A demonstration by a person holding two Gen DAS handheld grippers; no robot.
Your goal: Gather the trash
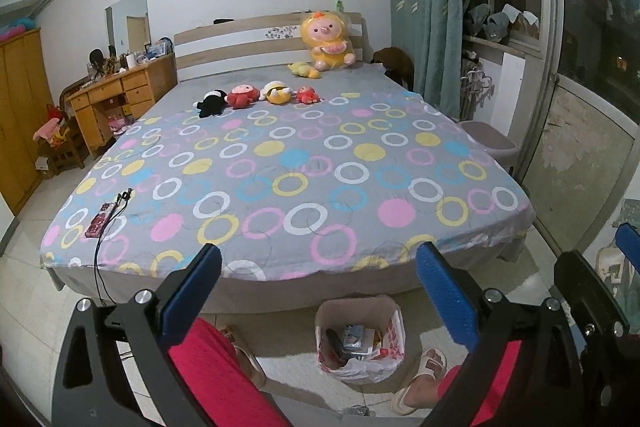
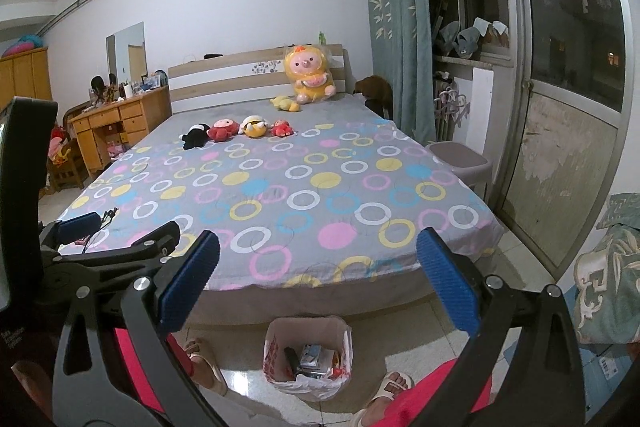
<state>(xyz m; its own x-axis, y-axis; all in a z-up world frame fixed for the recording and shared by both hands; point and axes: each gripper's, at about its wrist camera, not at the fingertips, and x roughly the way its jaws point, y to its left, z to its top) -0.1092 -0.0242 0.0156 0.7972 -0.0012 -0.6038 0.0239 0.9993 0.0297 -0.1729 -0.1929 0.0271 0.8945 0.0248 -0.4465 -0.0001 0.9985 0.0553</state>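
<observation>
Hovering side by side above the floor at the foot of the bed: left gripper (image 1: 318, 301) and right gripper (image 2: 316, 285), both spread wide, blue pads well apart, nothing held in either. Seen between the jaws, directly below and between two sandalled feet — the bin (image 1: 360, 341), lined with a white bag printed in red, already holding small boxes, a dark object and wrappers. Judged from that, much of the collecting done; step in hand probably a search for whatever is left.

Worth scanning outward before moving. No loose scrap visible on the tiles around the bin, though the jaws and red trouser legs hide part of the floor. Next, the bed (image 1: 280, 163) with its ringed cover: near the left corner a phone (image 1: 100, 219) with a black cable (image 1: 97, 267) trailing over the edge — not trash, best left alone and kept clear of the jaws. Nothing else on the near half that reads as litter.

Farther up, a row of small plush toys (image 1: 256, 97), then a big yellow plush (image 1: 326, 43) against the headboard; none to be gathered. Beside the bed on the right, a lidded grey bin (image 1: 490, 137). Far left, a cluttered desk (image 1: 120, 87), too small to tell trash from belongings.

For a clean pick: approach low, jaws straddling the item, close gently on thin wrappers, carry straight over the bin, release just above the rim.
</observation>
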